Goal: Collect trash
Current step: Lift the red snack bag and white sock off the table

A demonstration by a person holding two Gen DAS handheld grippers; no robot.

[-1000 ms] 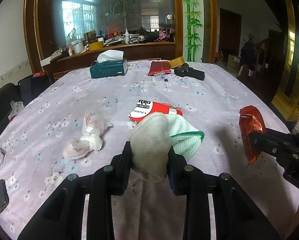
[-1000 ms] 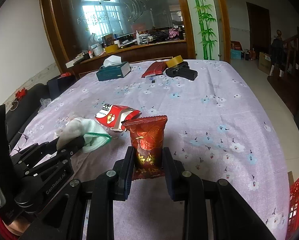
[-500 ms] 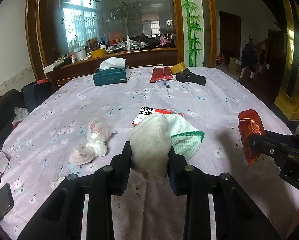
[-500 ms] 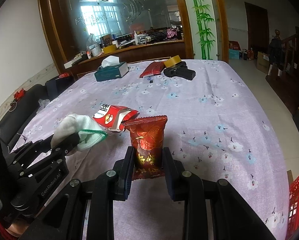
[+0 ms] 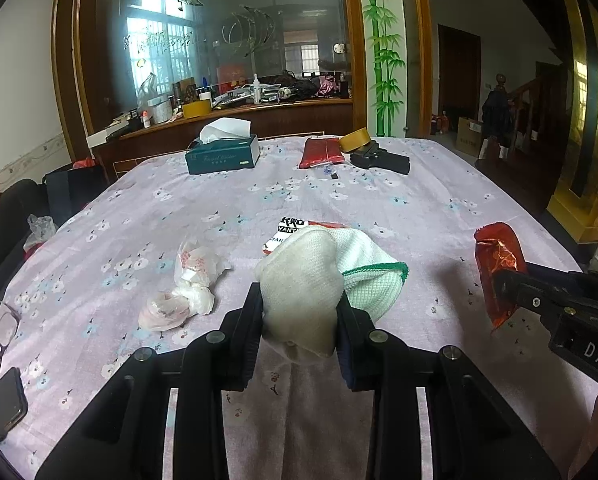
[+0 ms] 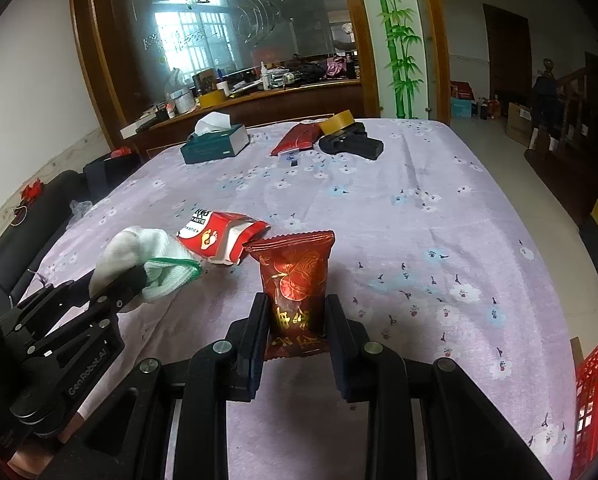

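Left wrist view: floral table (image 5: 419, 208), wide. Left gripper (image 5: 297, 316) pinches white cloth (image 5: 307, 280) above near edge; right gripper (image 6: 297, 316) pinches red wrapper (image 6: 295, 280). Red basket (image 6: 597, 364) near right. Risk: slick foil slipping from pads, crumpled plastic (image 5: 187, 280) overlooked.

A lived-in home: a worktop under a lilac flowered cloth (image 5: 439, 200), a cluttered dark wooden sideboard (image 5: 259, 116) before etched glass, a bamboo-painted pillar (image 5: 381, 48), a wooden staircase (image 5: 539, 96).
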